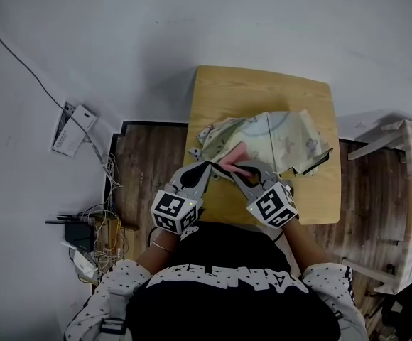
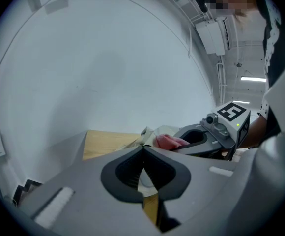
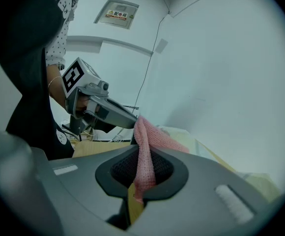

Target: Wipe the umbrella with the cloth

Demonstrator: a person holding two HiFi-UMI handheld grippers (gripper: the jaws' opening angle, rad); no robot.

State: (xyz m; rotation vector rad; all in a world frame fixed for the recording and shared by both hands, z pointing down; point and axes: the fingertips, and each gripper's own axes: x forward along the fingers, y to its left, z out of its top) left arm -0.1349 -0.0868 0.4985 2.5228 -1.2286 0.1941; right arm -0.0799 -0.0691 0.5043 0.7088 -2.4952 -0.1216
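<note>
Right now the right gripper (image 1: pixel 233 169) is clamped on the pink cloth (image 1: pixel 234 155), just below the crumpled umbrella (image 1: pixel 277 137) lying crosswise at mid-frame on the bench (image 1: pixel 263 84). The left gripper (image 1: pixel 204 166), jaws together, sits beside it at the umbrella's lower-left edge.

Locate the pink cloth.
Head view: the pink cloth is pinched in the right gripper, at the near edge of the patterned umbrella on the wooden table, beside the left gripper.
</note>
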